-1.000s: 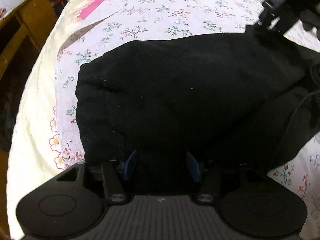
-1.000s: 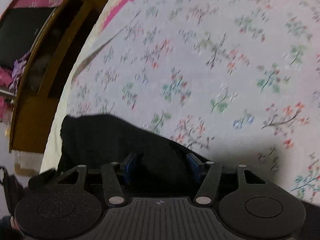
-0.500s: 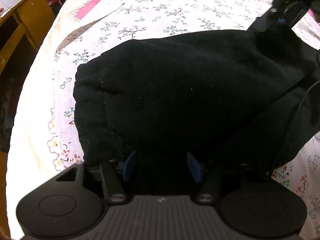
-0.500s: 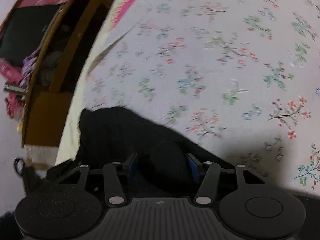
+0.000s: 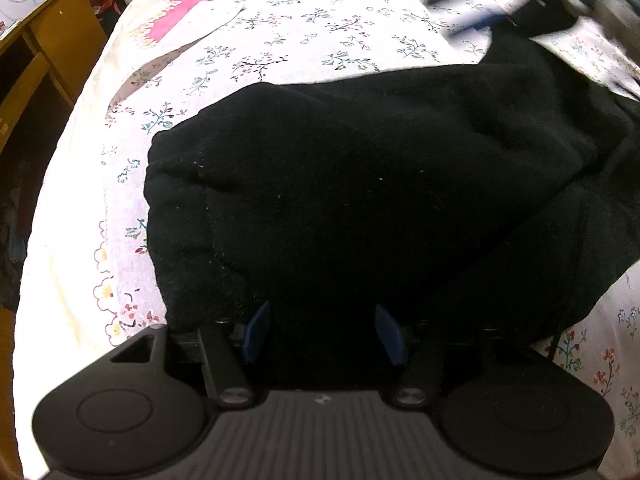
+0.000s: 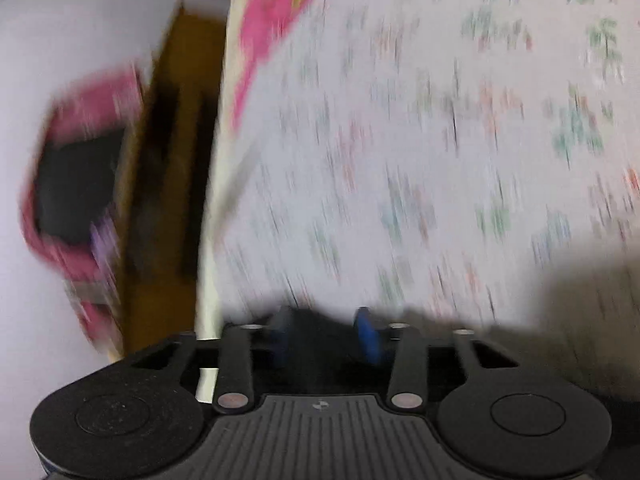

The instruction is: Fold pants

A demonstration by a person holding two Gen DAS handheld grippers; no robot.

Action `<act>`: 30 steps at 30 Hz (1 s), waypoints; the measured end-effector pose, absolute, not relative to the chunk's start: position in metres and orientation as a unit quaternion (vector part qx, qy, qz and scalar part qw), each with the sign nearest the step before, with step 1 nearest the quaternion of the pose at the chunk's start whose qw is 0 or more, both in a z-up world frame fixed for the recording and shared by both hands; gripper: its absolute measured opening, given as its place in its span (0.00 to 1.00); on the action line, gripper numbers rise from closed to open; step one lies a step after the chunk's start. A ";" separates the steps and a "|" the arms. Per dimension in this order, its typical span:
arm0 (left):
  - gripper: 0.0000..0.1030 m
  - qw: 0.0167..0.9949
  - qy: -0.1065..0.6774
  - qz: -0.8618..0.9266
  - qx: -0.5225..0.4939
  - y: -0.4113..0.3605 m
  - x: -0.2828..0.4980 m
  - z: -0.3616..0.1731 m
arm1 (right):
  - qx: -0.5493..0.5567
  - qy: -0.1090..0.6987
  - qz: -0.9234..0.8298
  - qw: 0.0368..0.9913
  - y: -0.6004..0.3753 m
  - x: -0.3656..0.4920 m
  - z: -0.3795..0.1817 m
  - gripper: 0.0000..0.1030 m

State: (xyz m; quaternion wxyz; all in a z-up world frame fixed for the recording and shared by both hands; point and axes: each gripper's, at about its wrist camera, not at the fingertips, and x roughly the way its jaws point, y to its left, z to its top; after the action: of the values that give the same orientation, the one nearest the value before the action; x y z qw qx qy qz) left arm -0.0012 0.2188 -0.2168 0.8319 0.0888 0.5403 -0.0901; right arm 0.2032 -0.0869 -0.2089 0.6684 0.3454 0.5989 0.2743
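The black pants (image 5: 360, 184) lie bunched across the centre of the frame on the floral bed sheet (image 5: 304, 44). The left tool (image 5: 322, 334) has its jaws spread, dark cloth between them, likely steadying the near edge for a fold. The right tool (image 6: 326, 332) is blurred; its grip cannot be told. A wooden shelf (image 5: 36, 60) stands at upper left.

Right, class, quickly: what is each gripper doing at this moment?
Left gripper: open, fingers apart over the black pants, not clamping them.
Right gripper: cannot be told; the view is blurred, with dark cloth between the fingers.
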 end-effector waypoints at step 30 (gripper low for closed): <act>0.67 0.832 0.536 -0.099 0.100 0.214 -0.003 -0.215 | 0.179 0.685 0.281 0.648 -0.078 0.161 -0.192 0.08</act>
State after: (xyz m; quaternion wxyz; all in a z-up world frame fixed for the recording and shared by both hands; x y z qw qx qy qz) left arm -0.0029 0.2140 -0.2151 0.8321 0.1003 0.5363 -0.0992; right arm 0.1607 -0.0777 -0.1920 0.6476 0.1788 0.6853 0.2812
